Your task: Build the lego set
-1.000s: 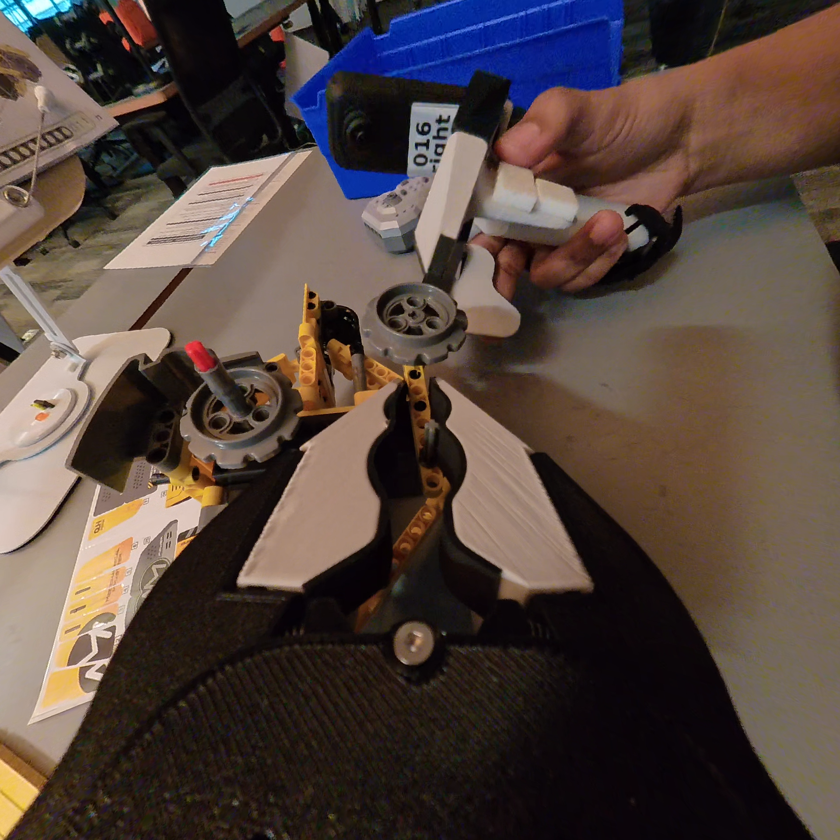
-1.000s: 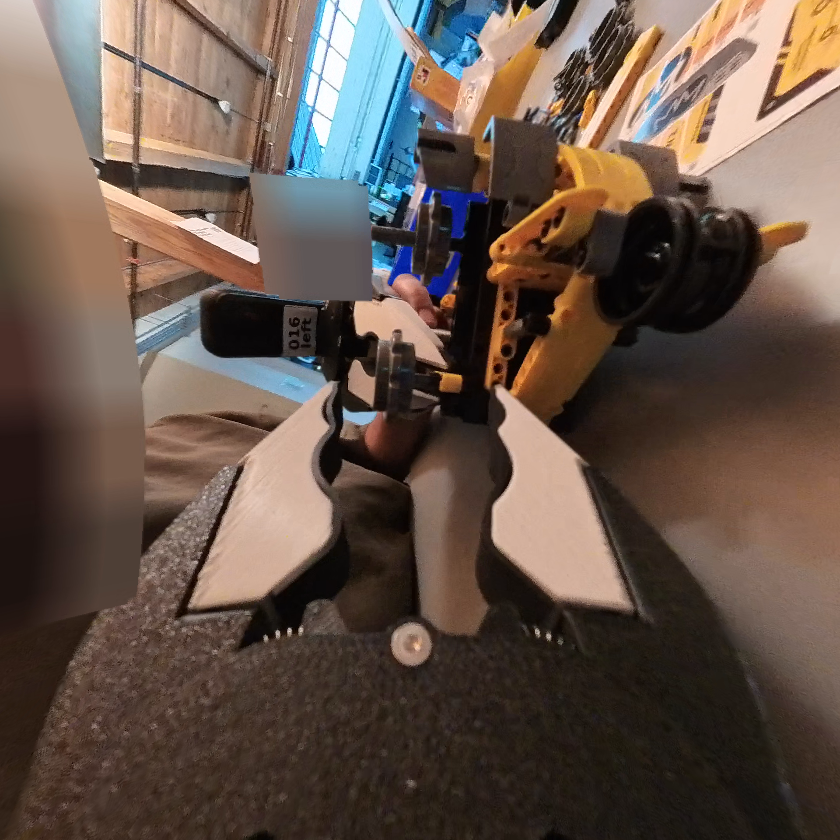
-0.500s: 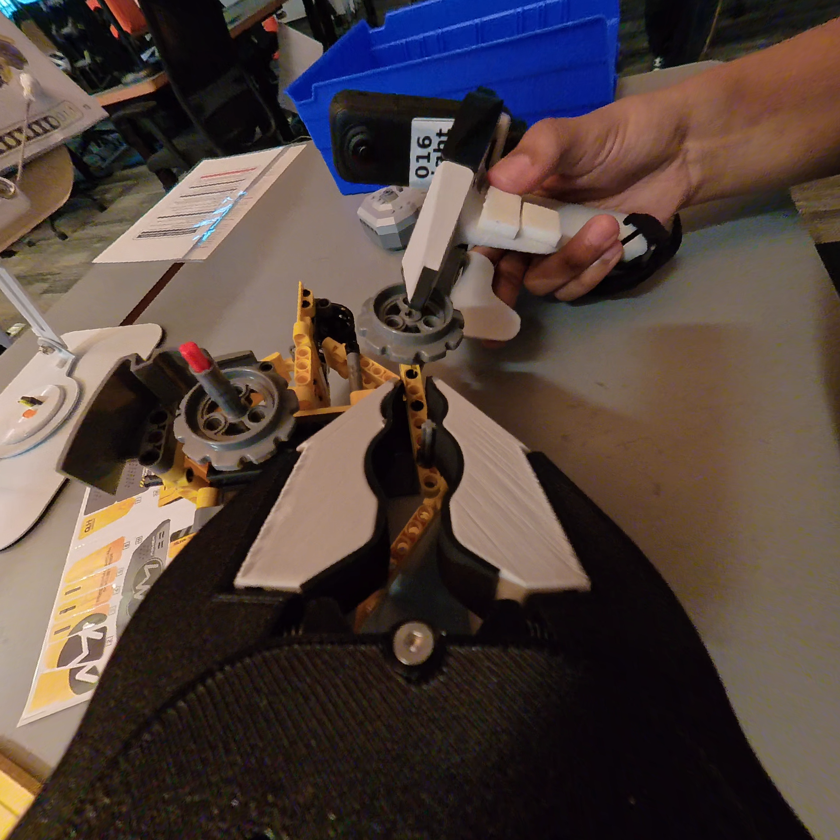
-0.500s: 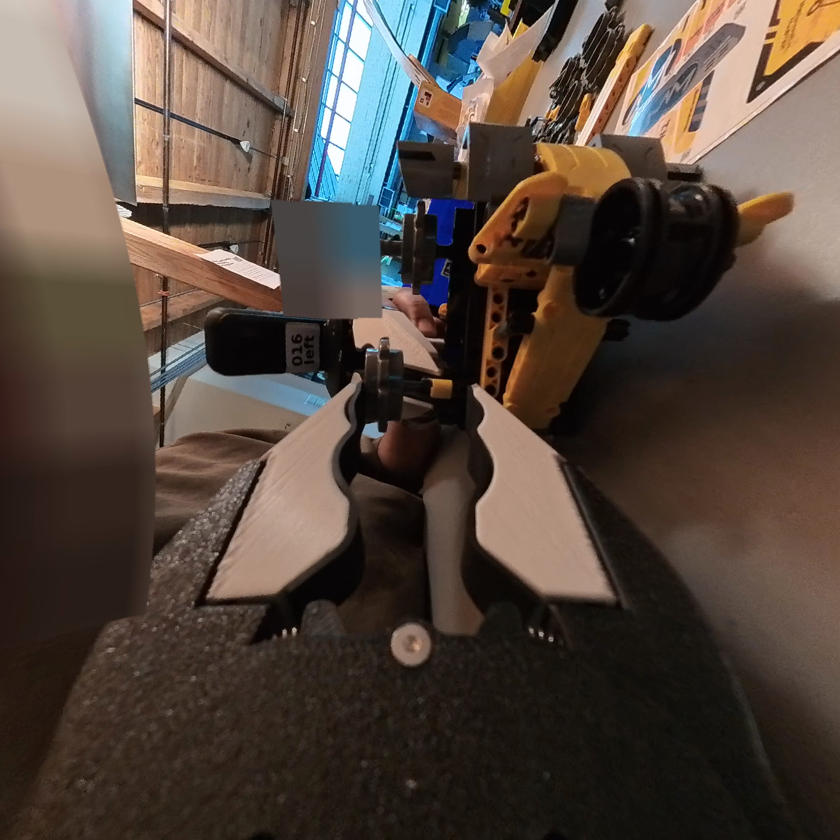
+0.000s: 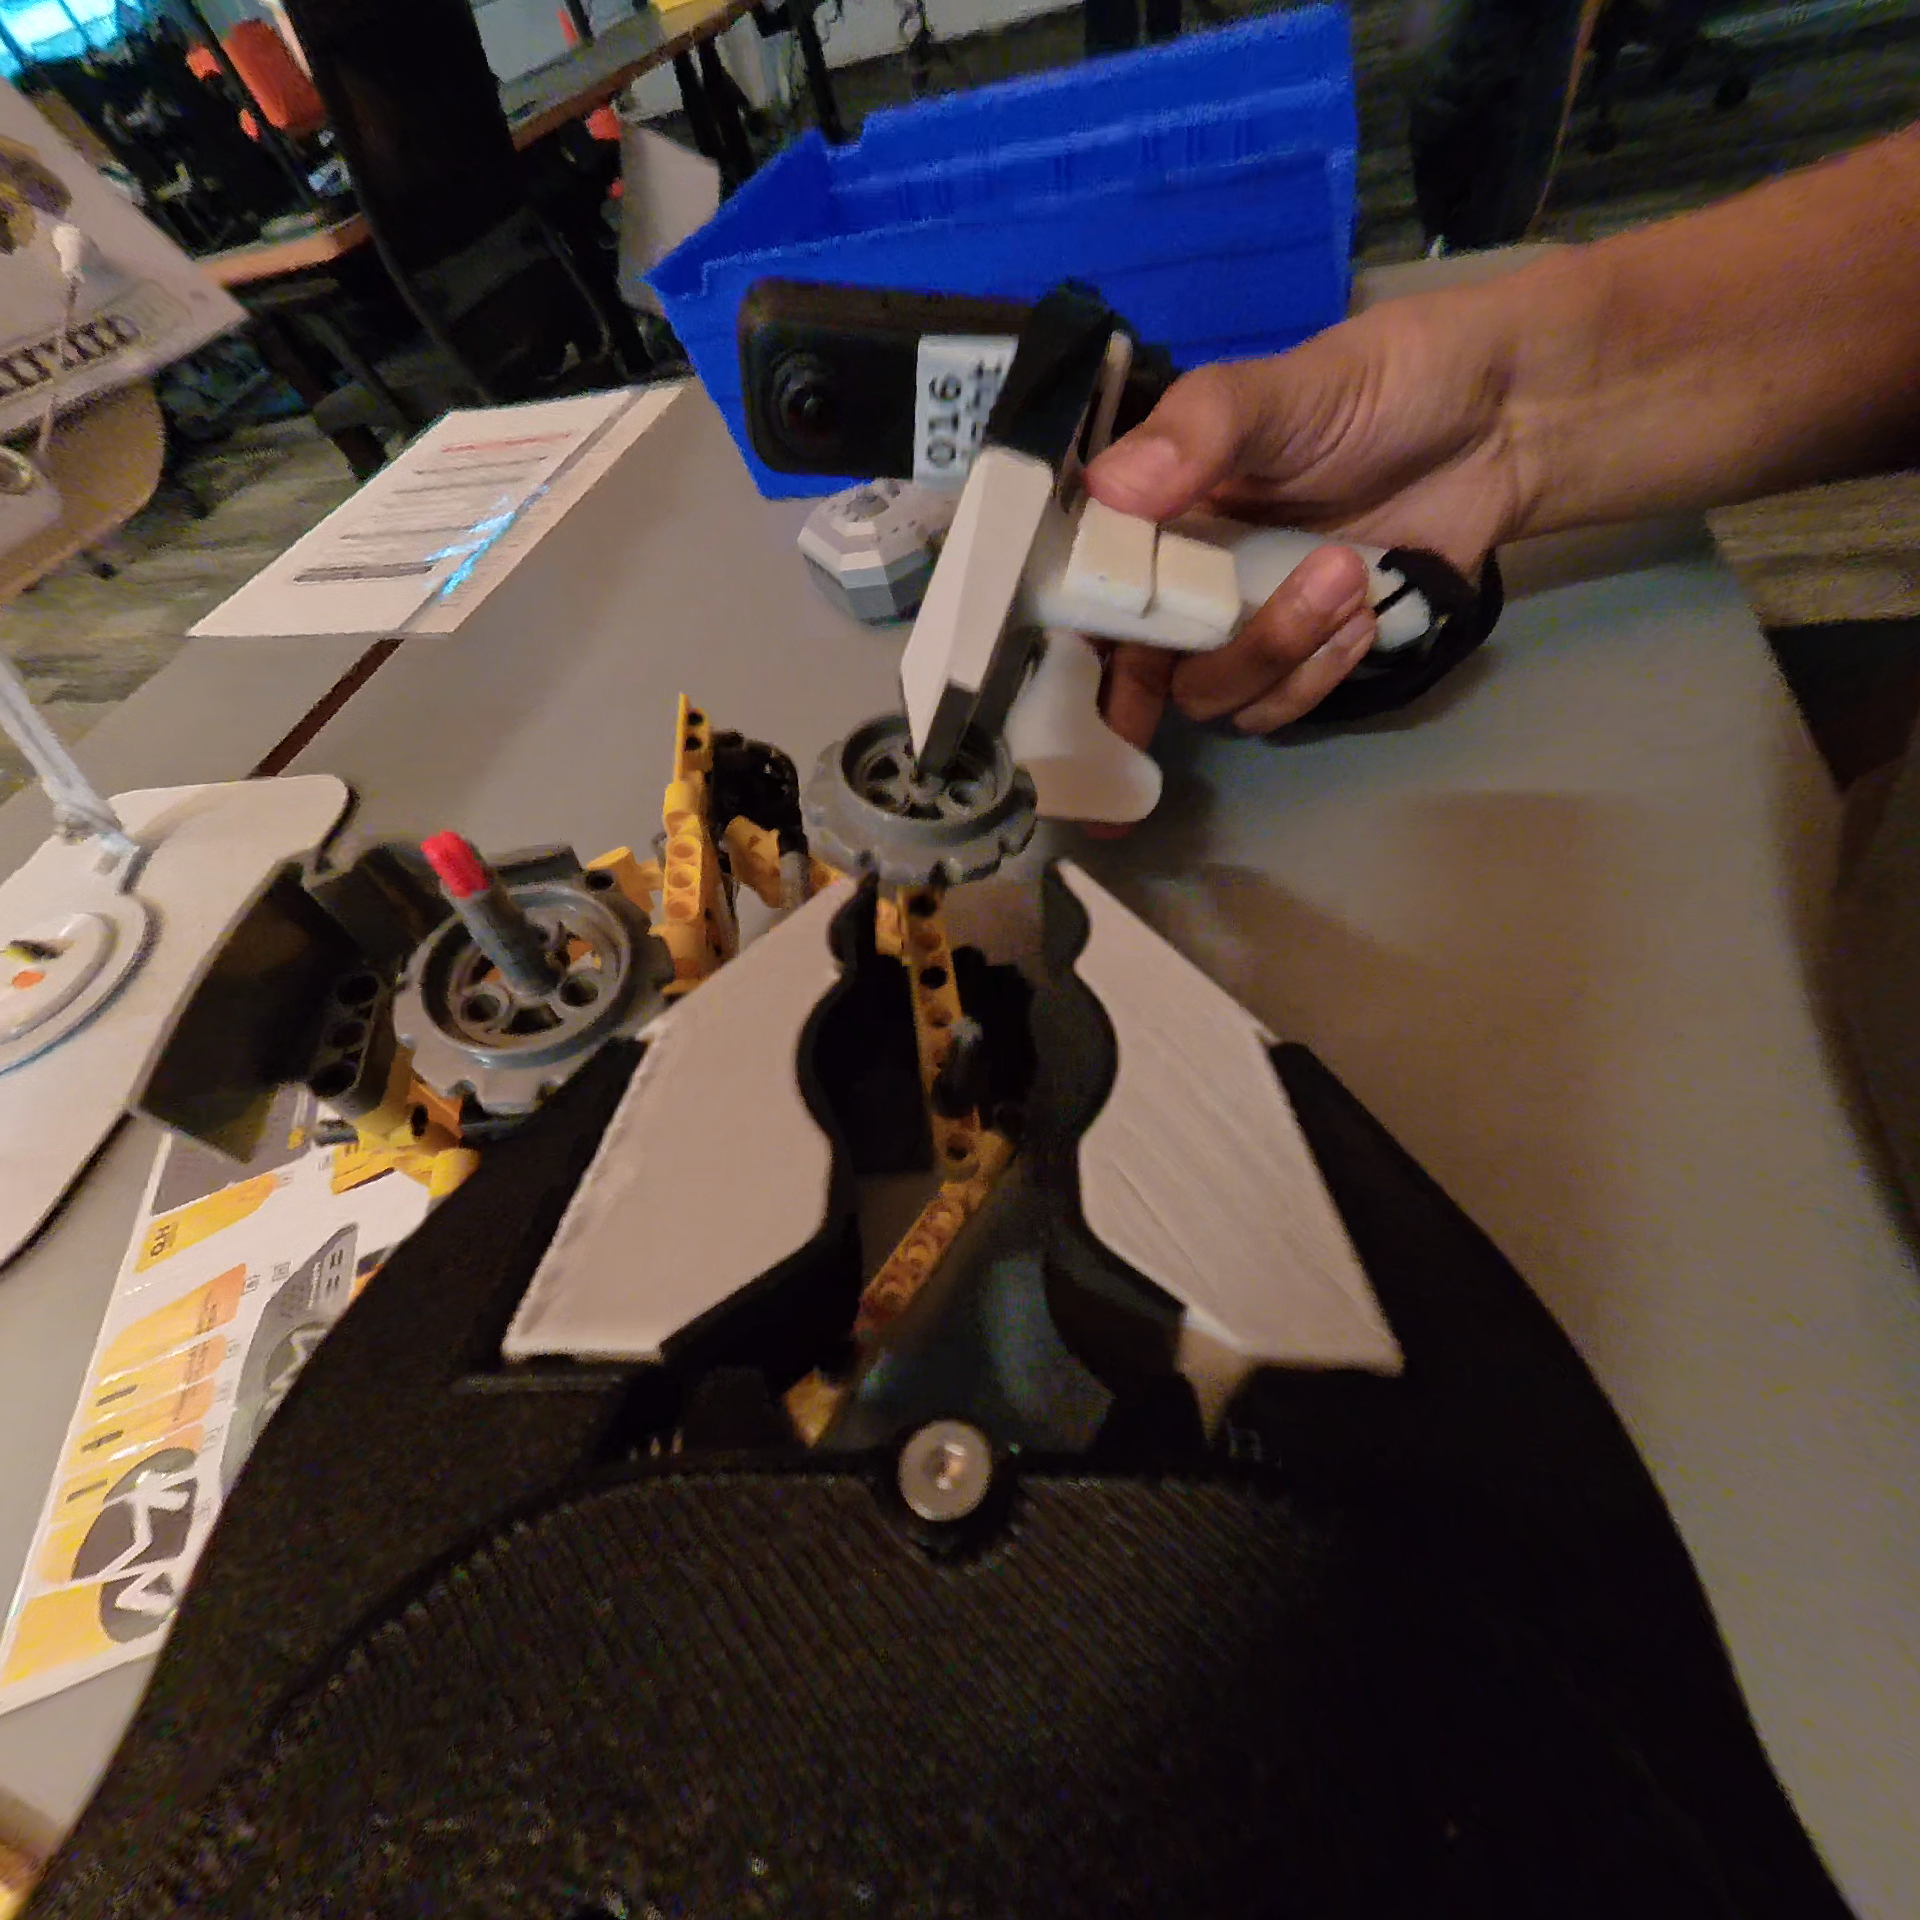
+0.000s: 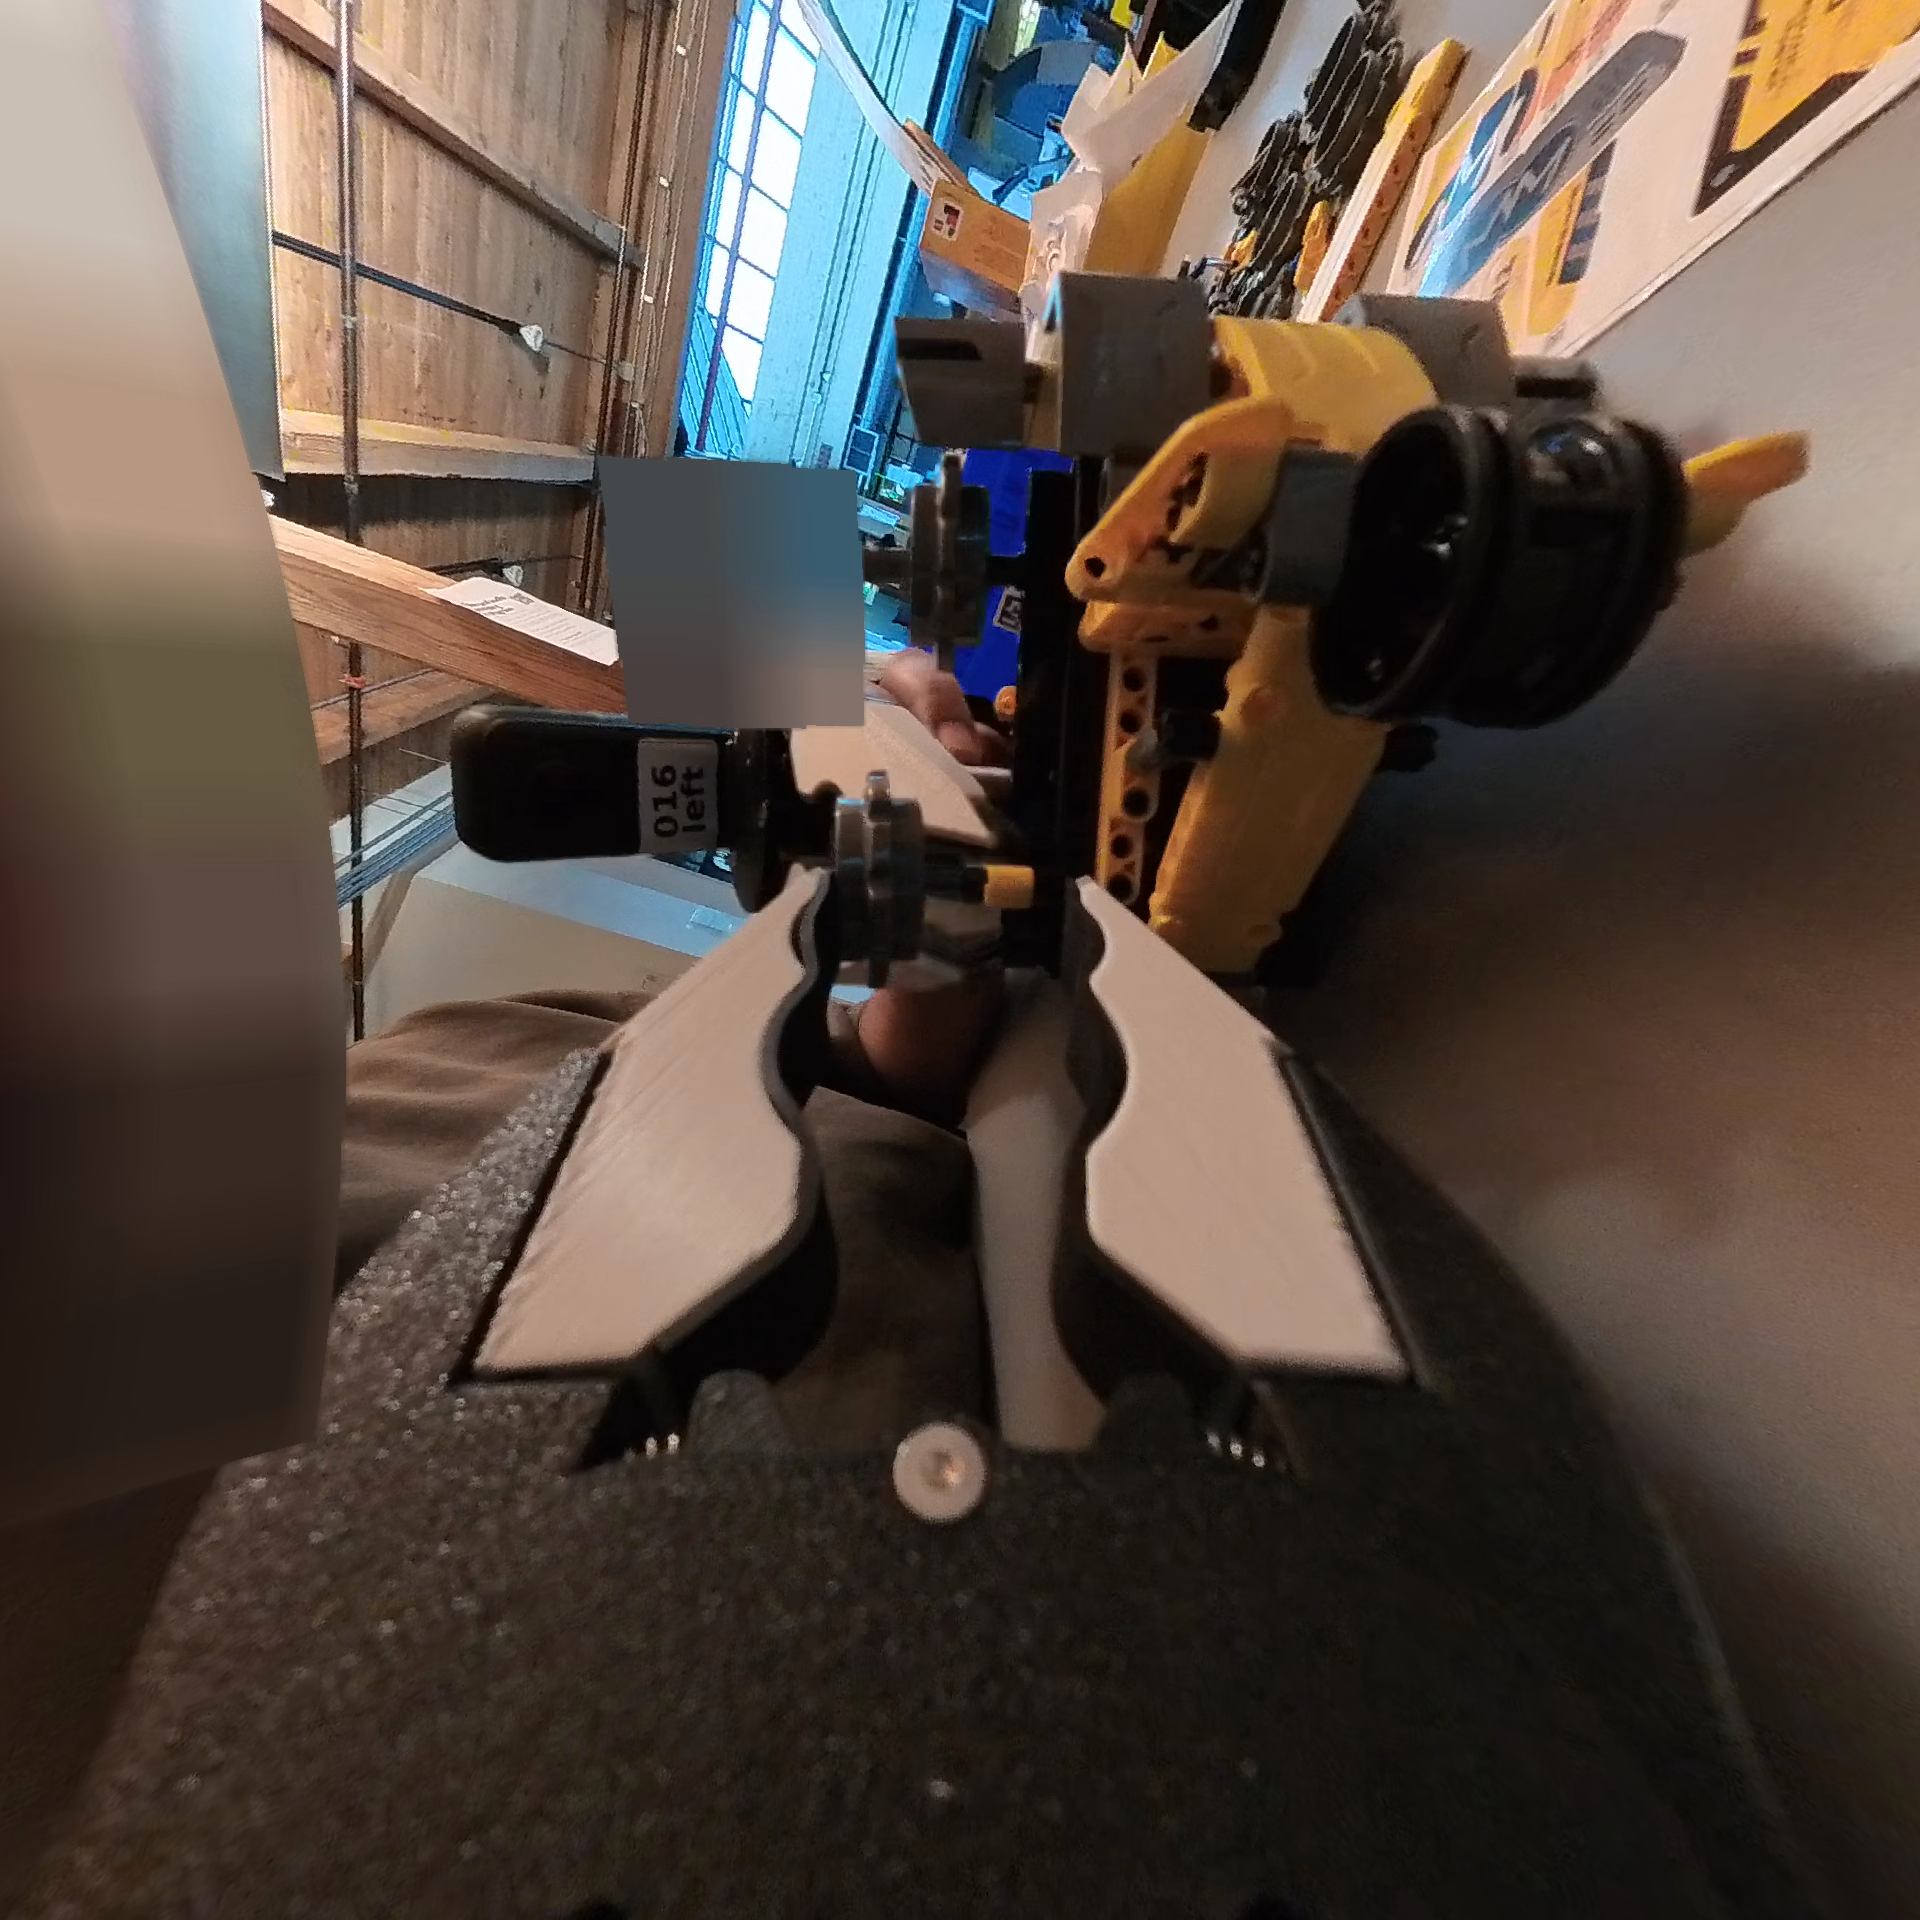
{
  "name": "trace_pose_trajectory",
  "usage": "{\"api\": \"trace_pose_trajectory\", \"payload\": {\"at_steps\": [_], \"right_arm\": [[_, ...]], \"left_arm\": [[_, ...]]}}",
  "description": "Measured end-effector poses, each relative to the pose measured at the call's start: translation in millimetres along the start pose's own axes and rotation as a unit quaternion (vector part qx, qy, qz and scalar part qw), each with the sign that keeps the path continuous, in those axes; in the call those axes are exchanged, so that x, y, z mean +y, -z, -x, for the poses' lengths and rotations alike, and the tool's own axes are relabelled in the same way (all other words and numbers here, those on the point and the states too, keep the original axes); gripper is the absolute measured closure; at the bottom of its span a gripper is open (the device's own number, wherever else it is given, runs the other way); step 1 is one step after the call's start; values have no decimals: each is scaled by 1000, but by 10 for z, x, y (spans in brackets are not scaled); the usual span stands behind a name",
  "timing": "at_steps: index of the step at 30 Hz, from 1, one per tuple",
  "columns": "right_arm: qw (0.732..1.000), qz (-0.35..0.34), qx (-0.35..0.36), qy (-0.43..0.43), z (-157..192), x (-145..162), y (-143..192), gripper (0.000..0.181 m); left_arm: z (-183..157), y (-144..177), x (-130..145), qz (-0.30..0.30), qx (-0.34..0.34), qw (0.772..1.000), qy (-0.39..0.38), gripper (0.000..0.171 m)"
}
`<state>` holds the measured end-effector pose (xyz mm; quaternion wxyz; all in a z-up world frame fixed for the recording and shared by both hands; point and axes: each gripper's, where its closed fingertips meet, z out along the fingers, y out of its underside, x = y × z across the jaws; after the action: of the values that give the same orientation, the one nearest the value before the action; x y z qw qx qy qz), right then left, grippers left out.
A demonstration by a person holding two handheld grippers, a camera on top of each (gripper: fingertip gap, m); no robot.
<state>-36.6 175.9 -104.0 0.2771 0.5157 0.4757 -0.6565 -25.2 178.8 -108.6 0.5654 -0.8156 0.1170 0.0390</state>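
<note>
A yellow and black brick model [image 5: 696,862] lies on its side on the grey table [image 5: 1455,1039]. My left gripper [image 5: 956,883] is open, and a yellow holed beam [image 5: 930,966] of the model stands between its fingers without touching them. My right gripper [image 6: 951,883] is shut on a grey toothed wheel [image 6: 878,883] on an axle. One finger presses the wheel's face and the other rests against the black frame [image 6: 1044,727]. In the left wrist view, a hand holds the right gripper [image 5: 1018,769] with its upper fingertip in the wheel's [image 5: 920,800] hub.
A second grey wheel [image 5: 520,987] carries a red-tipped axle. Behind the model stand a blue bin [image 5: 1039,208] and a small grey block [image 5: 883,551], with a paper sheet [image 5: 457,509] to their left. A yellow instruction sheet [image 5: 177,1403] and a white board [image 5: 62,956] lie at the left. Left and right tips are no more than a few centimetres apart.
My right gripper has moved down onto the grey wheel and its jaws have narrowed around it. My left jaws have widened a little around the yellow beam.
</note>
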Motion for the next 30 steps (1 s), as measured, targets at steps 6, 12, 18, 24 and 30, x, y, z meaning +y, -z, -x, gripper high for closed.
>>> {"api": "trace_pose_trajectory", "payload": {"at_steps": [6,12,18,24,30], "right_arm": [[1000,0,3,1,1,1,-38,139],[1000,-7,5,0,-2,-2,-39,138],[999,-31,-13,-12,-6,-46,-32,135],[999,-33,-24,-19,-5,-39,-36,134],[998,-42,-29,-22,2,-70,1,135]], "left_arm": [[47,149,-273,-63,-19,998,7,127],[91,95,-234,-34,-55,998,-13,154],[108,124,-180,-25,-49,998,-8,160],[94,110,-201,-27,-51,998,-14,147],[38,83,-183,-23,-35,999,-13,128]]}}
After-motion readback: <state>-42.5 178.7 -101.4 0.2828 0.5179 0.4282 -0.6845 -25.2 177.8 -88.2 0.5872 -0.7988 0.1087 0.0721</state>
